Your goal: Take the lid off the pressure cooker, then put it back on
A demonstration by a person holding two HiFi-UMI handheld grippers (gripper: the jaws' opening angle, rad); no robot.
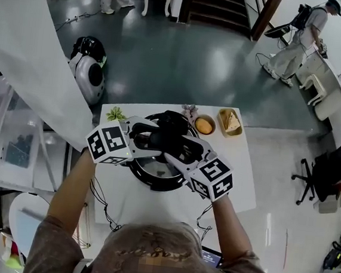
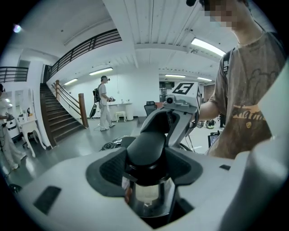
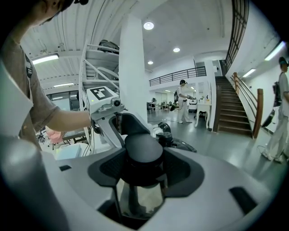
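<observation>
The pressure cooker [image 1: 154, 176] stands mid-table, a black rim around shiny steel. Its lid's black handle [image 1: 166, 132] lies across the top, and both grippers clamp it from opposite sides. My left gripper [image 1: 149, 140] comes in from the left and its pads press on the rounded black handle end [image 2: 146, 149]. My right gripper [image 1: 178, 147] comes from the right, shut on the other handle end [image 3: 143, 151]. Each gripper view shows the opposite gripper just beyond the handle. I cannot tell whether the lid rests on the pot or is raised off it.
On the white table [image 1: 232, 181], behind the cooker, are a bowl of orange food [image 1: 204, 125], a small tray with yellowish food [image 1: 230, 121] and a green item [image 1: 115, 114]. Cables [image 1: 106, 211] hang off the near edge. A person [image 1: 300, 40] stands far off.
</observation>
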